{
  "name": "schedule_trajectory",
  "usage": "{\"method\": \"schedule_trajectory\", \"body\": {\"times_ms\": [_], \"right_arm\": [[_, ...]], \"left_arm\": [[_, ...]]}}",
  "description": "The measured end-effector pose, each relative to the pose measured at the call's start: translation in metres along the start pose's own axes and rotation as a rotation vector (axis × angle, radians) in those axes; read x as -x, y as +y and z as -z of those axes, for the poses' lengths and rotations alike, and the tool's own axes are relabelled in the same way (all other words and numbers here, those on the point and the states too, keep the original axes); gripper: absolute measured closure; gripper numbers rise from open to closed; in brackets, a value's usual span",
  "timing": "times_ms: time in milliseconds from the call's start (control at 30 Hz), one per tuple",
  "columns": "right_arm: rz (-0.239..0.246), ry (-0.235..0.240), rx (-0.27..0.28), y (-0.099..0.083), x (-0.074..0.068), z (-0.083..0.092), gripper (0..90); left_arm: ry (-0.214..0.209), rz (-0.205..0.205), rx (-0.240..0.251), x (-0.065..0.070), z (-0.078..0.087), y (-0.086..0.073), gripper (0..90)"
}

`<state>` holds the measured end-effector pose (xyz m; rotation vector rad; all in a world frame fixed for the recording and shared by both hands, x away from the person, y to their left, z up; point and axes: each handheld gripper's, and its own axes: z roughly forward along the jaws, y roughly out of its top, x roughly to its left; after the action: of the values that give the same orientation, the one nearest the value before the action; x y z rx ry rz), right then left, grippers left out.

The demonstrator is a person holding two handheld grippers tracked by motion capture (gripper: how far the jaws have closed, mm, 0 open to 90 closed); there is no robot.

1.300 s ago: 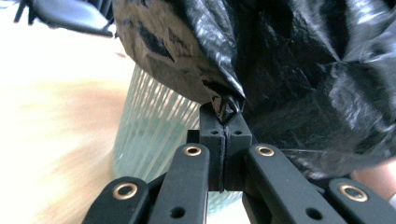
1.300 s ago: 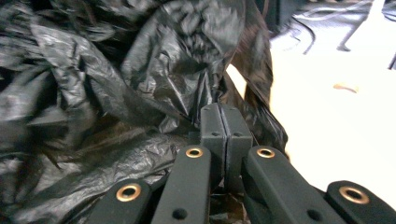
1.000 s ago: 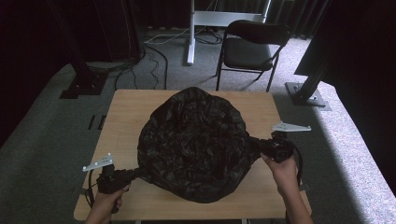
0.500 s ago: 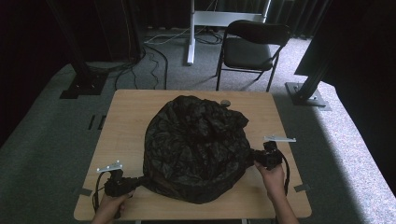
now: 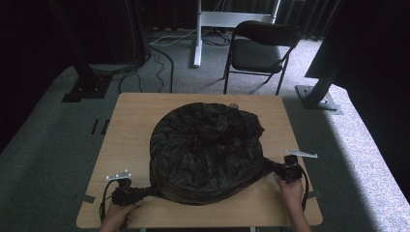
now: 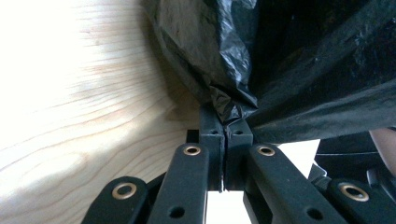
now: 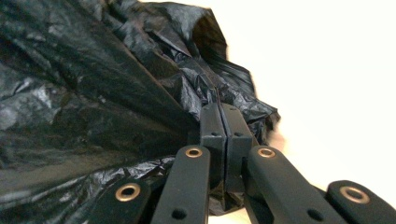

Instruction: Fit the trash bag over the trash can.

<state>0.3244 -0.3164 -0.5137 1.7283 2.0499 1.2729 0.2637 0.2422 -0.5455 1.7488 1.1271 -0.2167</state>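
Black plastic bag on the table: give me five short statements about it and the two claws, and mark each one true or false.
1. The left claw is shut on the black plastic bag. True.
2. The right claw is open and clear of the bag. False: it is shut on a bunch of the bag's plastic.
3. The bag lies on the wooden table. True.
4. The two claws hold the bag at the same spot. False: they hold opposite ends, at the near left and the near right.
5. A folding chair stands on the table. False: it stands on the floor beyond it.
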Motion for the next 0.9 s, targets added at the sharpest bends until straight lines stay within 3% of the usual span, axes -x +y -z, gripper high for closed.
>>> {"method": "schedule_trajectory", "body": {"times_ms": [233,300,600,633,700,767,833,867,900], "right_arm": [[-0.049,-0.057,0.021,-0.012,0.026,0.015,89.1],[-0.085,-0.068,0.048,-0.016,0.038,0.025,89.1],[-0.106,-0.106,0.076,-0.023,0.054,0.04,88.5],[-0.101,-0.104,0.077,-0.024,0.054,0.04,85.0],[-0.077,-0.111,0.067,-0.023,0.051,0.041,61.8],[-0.056,-0.088,0.082,-0.022,0.047,0.043,44.4],[-0.005,-0.049,0.085,-0.019,0.04,0.046,27.4],[-0.005,-0.049,0.085,-0.019,0.04,0.046,27.4],[0.068,-0.021,0.059,-0.018,0.036,0.049,13.6]], "left_arm": [[-0.027,-0.028,-0.03,0.01,-0.021,0.007,88.8],[-0.039,-0.045,-0.039,0.014,-0.029,0.01,88.7],[-0.05,-0.059,-0.041,0.021,-0.04,0.013,87.3],[-0.039,-0.063,-0.039,0.021,-0.039,0.013,86.6],[-0.023,-0.055,-0.027,0.019,-0.034,0.012,82.3],[-0.035,-0.06,-0.013,0.018,-0.028,0.01,74.2],[-0.003,-0.09,-0.011,0.021,-0.022,0.007,52.8],[0.019,-0.109,-0.021,0.023,-0.019,0.006,52.8],[0.06,-0.138,-0.023,0.026,-0.015,0.002,41.3]]}}
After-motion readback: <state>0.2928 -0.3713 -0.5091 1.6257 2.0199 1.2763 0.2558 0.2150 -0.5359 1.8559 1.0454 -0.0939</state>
